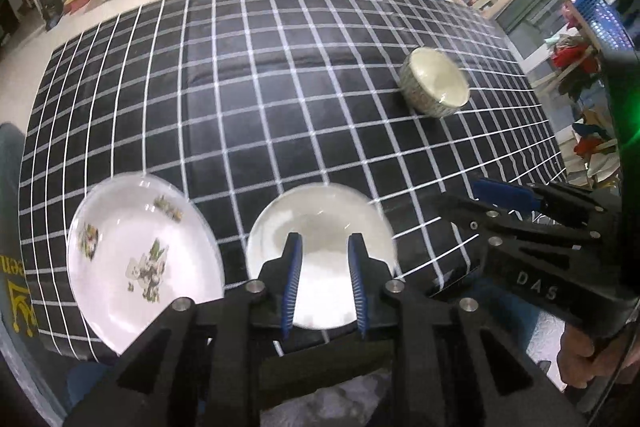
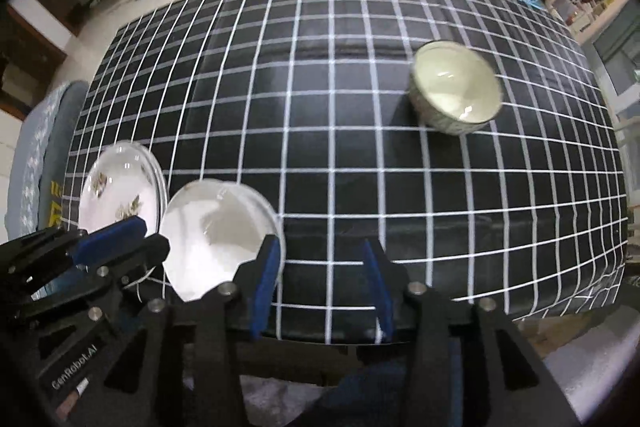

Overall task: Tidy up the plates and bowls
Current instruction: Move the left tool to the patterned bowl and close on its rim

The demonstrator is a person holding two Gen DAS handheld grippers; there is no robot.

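Your black tablecloth with its white grid [image 1: 280, 99] covers the table, and the plain white plate [image 1: 320, 259] at its near edge is your landmark. Just left of that plate, apart from it, lies the flower-printed plate [image 1: 140, 259]; your left gripper [image 1: 325, 279] hangs over the plain plate's near rim, jaws narrowly parted and gripping nothing. To the plate's right your right gripper [image 2: 320, 283] hovers with jaws wide, empty, and far beyond on the right stands the patterned bowl [image 2: 456, 93], upright.
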